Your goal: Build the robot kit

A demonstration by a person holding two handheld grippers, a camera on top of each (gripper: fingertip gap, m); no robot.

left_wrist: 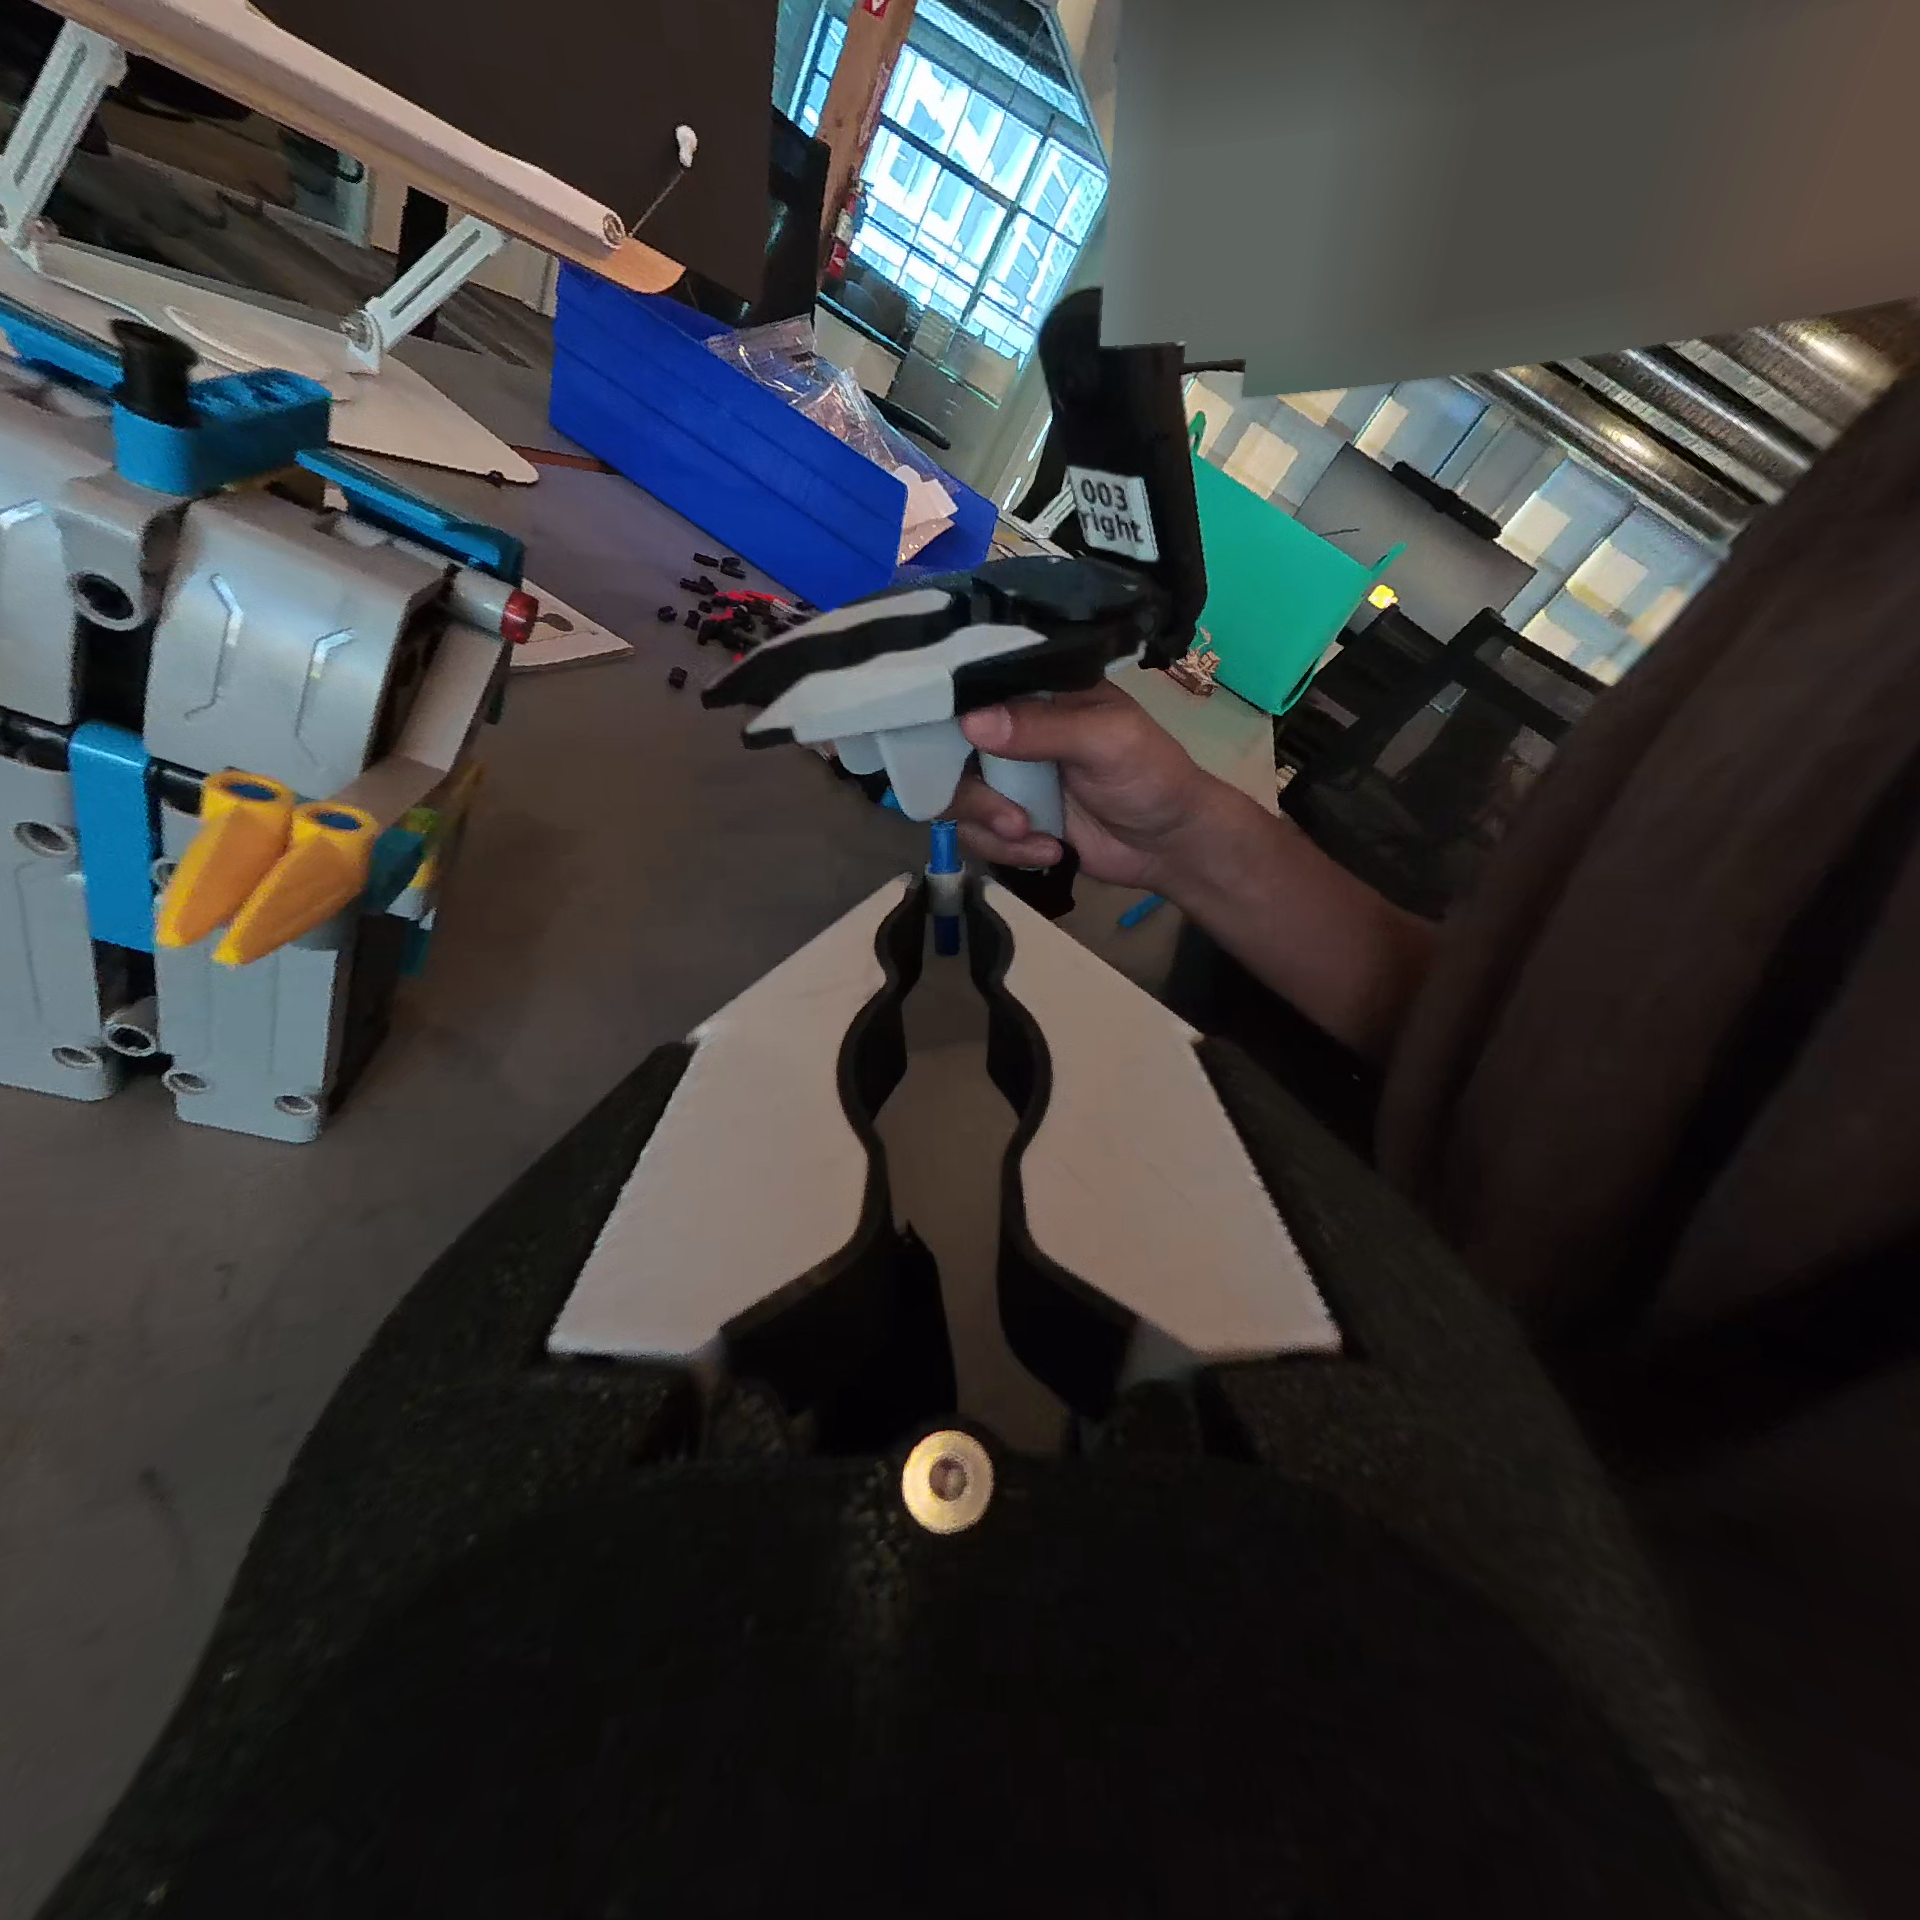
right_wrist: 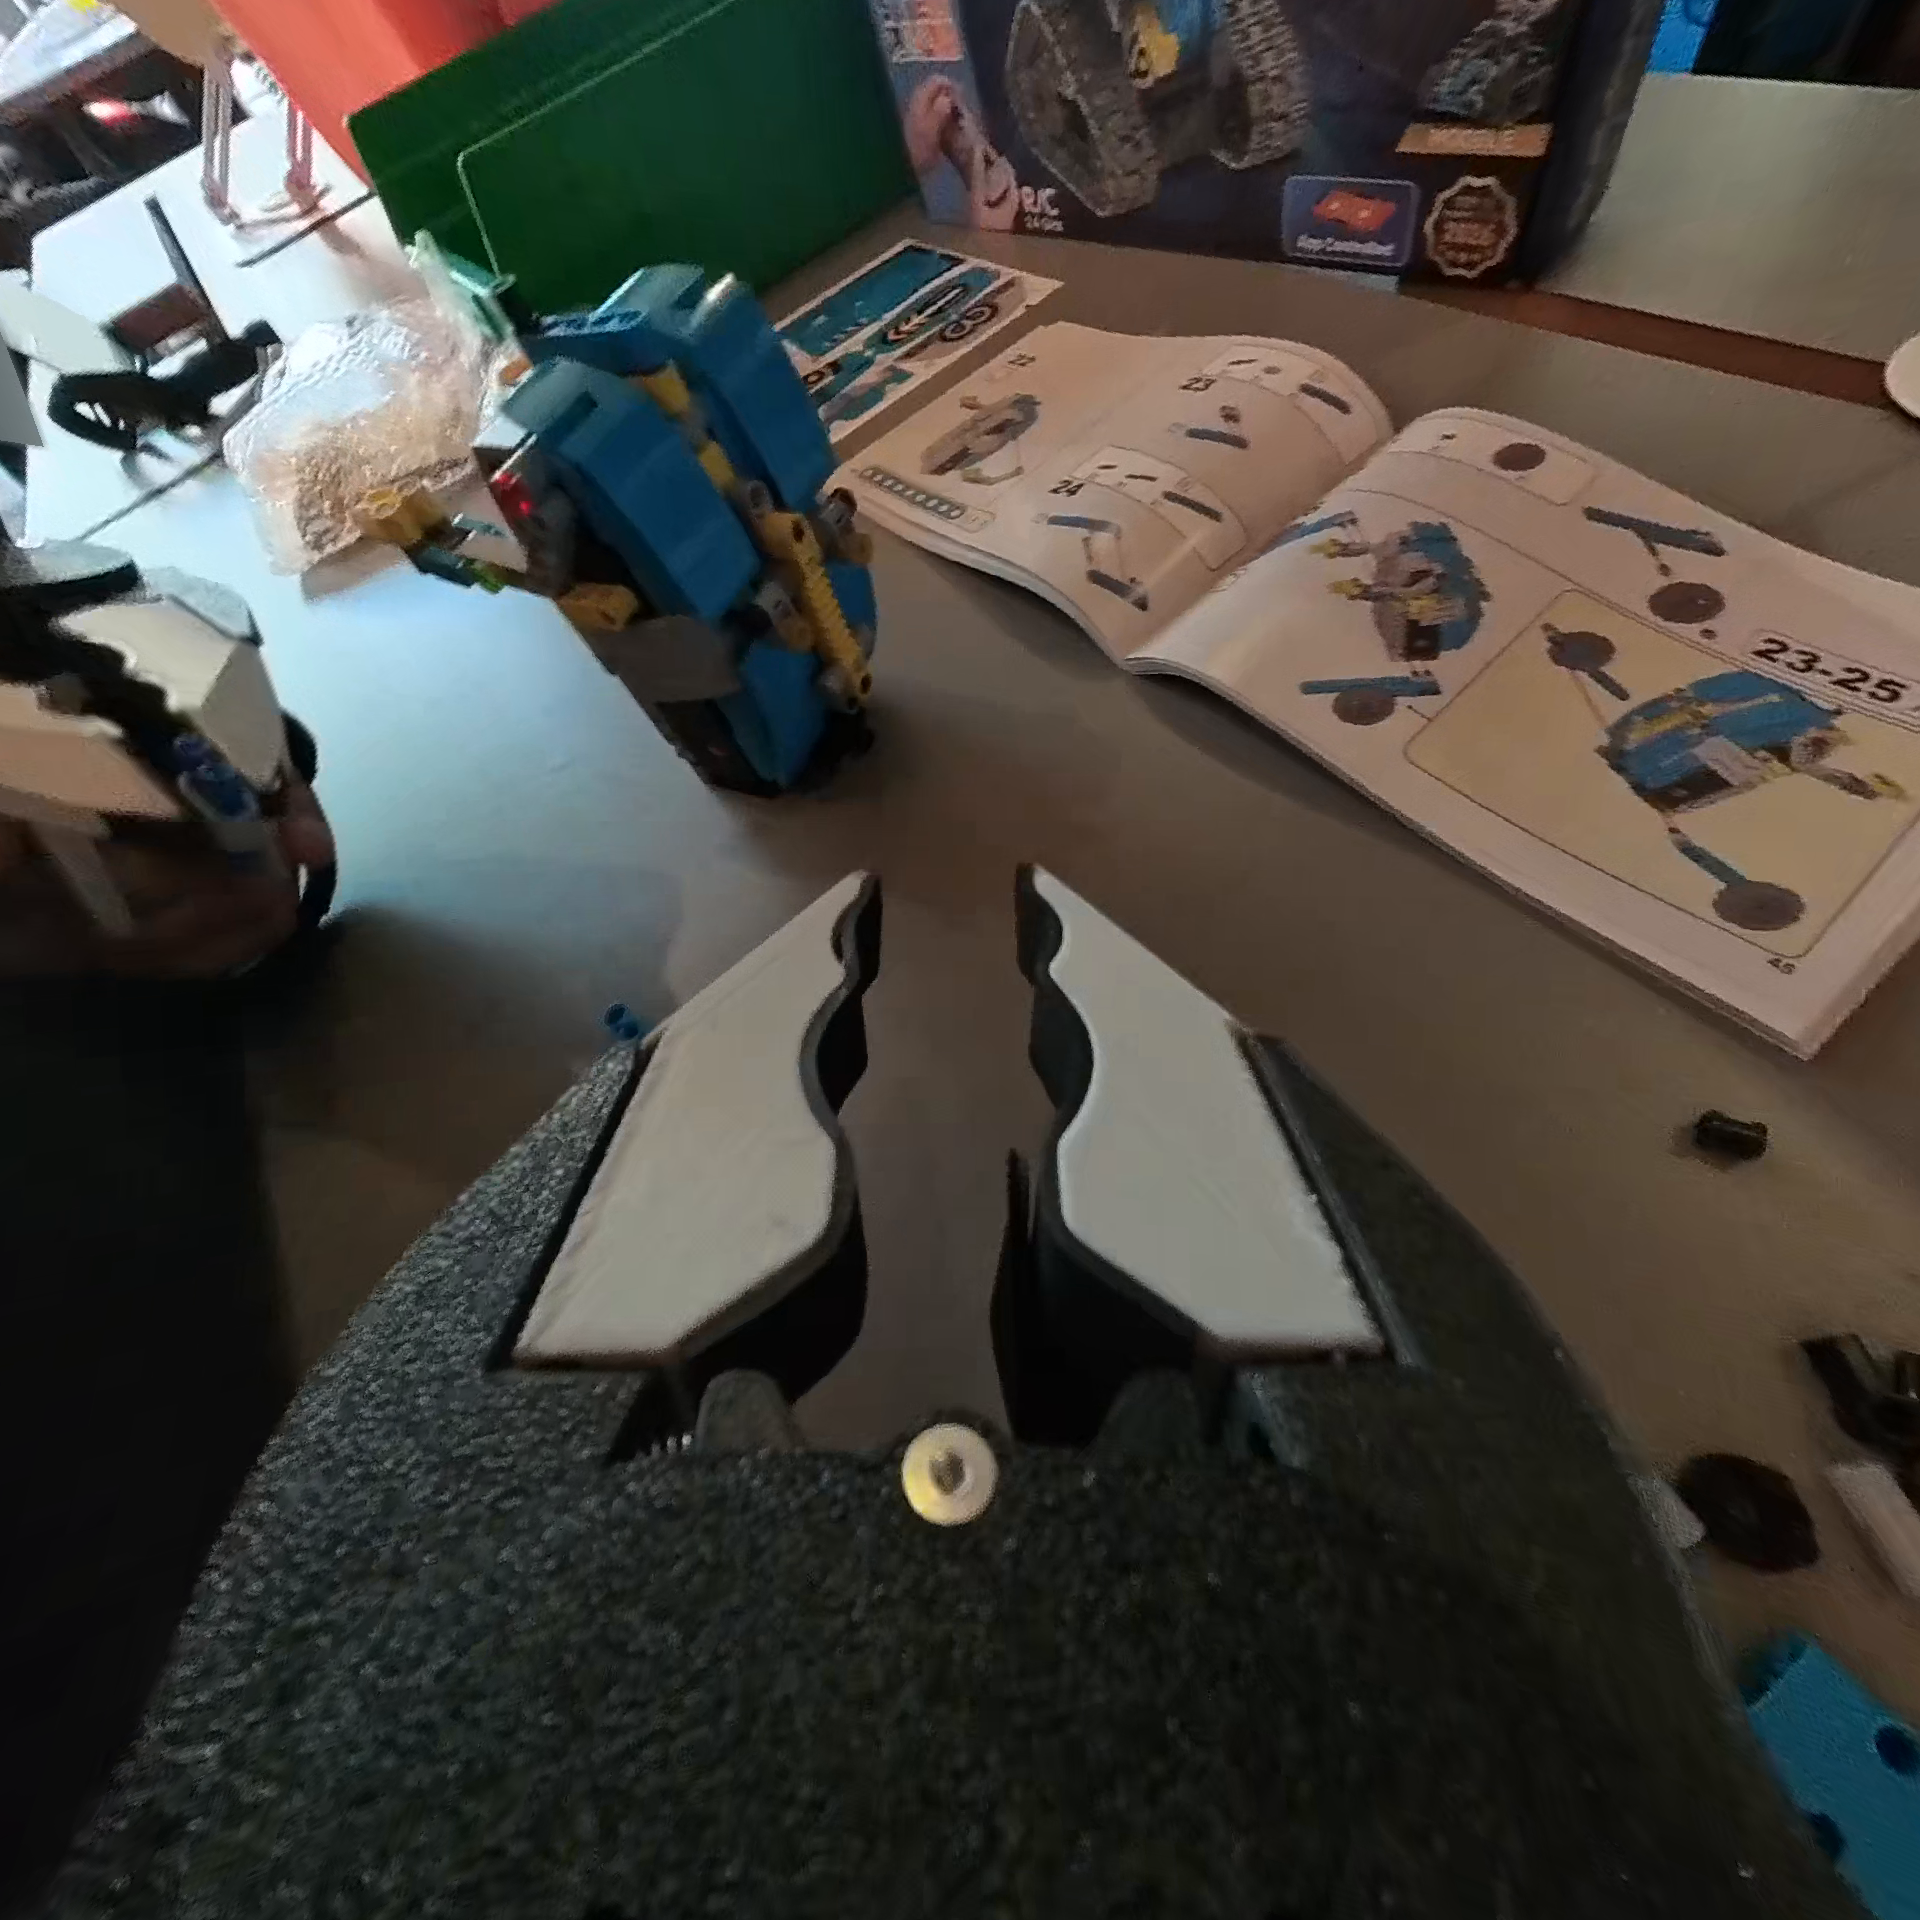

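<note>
My left gripper point(left_wrist: 943, 896) is shut on a small blue and grey pin point(left_wrist: 944, 902), held upright at its fingertips above the grey table. The right gripper point(left_wrist: 748, 717) shows beyond it in the left wrist view, held by a hand, just above and behind the pin. In the right wrist view my right gripper point(right_wrist: 945, 883) is open and empty over the table. The left gripper with the blue pin point(right_wrist: 218, 795) shows at the left edge. A blue, yellow and grey brick model point(right_wrist: 686, 530) stands ahead; it also fills the left of the left wrist view point(left_wrist: 249, 748).
An open instruction booklet point(right_wrist: 1455, 644) lies right of the model, a toy box point(right_wrist: 1247, 114) and green panel point(right_wrist: 644, 166) behind. A blue bin point(left_wrist: 727, 436) with bags, scattered small black pieces point(left_wrist: 727, 613), a loose black piece point(right_wrist: 1730, 1132) and a bag of parts point(right_wrist: 353, 436) lie about. The tips of one gripper are about 15 centimetres away from the tips of the other.
</note>
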